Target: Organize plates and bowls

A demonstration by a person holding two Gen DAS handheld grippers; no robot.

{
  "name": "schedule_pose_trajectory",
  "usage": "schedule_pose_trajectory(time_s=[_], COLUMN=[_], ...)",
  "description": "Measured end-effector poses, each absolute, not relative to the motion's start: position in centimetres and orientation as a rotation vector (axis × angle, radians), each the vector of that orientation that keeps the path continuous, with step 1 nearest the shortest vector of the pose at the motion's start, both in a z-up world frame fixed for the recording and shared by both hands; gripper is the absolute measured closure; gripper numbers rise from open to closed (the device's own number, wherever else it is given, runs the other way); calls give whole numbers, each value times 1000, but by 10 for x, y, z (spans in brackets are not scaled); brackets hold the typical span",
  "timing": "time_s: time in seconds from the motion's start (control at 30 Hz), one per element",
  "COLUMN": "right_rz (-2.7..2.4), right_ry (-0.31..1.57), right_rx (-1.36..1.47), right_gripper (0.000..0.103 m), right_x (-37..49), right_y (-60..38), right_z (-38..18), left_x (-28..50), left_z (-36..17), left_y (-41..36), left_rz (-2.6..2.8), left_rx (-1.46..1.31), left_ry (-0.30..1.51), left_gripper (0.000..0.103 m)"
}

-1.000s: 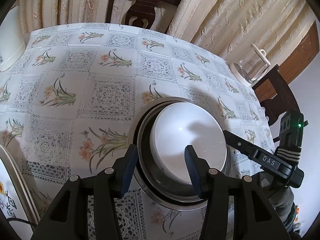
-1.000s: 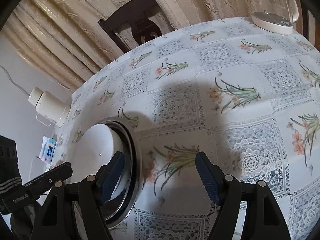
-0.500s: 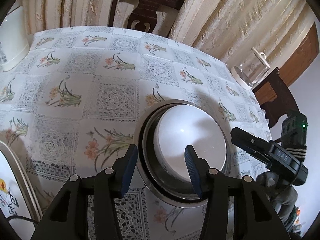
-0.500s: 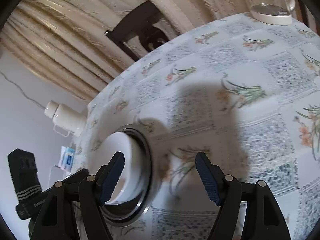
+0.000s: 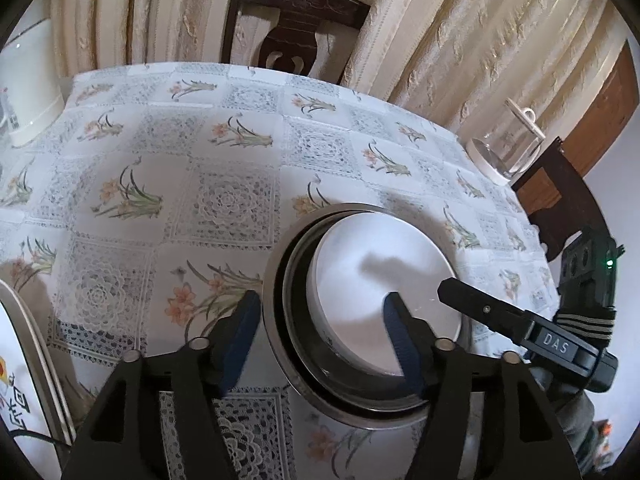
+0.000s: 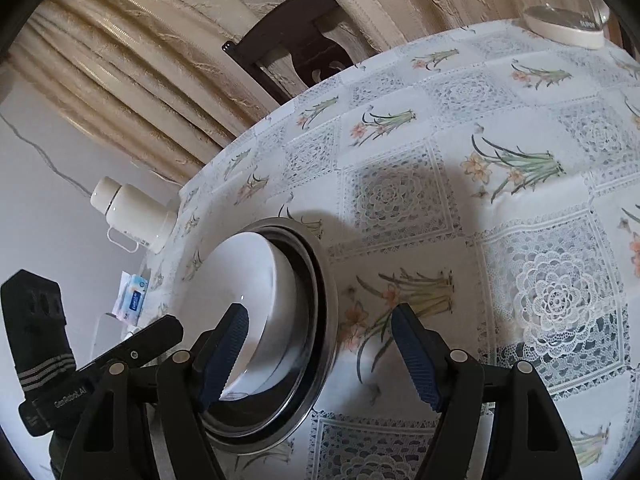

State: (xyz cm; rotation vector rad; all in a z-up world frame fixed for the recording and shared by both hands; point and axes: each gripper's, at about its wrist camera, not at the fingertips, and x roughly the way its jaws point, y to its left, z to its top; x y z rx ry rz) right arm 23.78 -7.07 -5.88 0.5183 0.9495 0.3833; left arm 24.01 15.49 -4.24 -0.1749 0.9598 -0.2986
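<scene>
Two grippers, left gripper (image 5: 320,332) and right gripper (image 6: 320,354), gape empty, each straddling the round steel bowl's (image 5: 280,344) rim near the tabletop's front edge; a white ceramic bowl (image 5: 384,280) nests inside.

Soft even daylight, faint shadows on the tablecloth (image 5: 224,200) — sharp focus, heavy fisheye bending, black corners.

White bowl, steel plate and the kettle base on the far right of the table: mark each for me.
White bowl (image 5: 380,276): left wrist view, on its inside floor.
Steel plate (image 6: 326,304): right wrist view, on its raised rim, right side.
Kettle base (image 6: 560,26): right wrist view, on its white top face.
</scene>
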Motion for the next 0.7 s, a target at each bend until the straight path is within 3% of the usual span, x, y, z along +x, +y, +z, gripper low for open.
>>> schedule_pose_trajectory(time_s=[0.57,0.7], right_rz=[407,432], right_ry=[925,917], right_rx=[471,479], right_gripper=[26,32], right_x=[234,232], right_y=[-54,-48], right_z=[-68,-70], left_x=[240,238], left_z=[-65,-71], left_y=[141,140], left_rz=[-272,-271], left_rx=[-105,-118], left_ry=[903,898], left_gripper=[36,37])
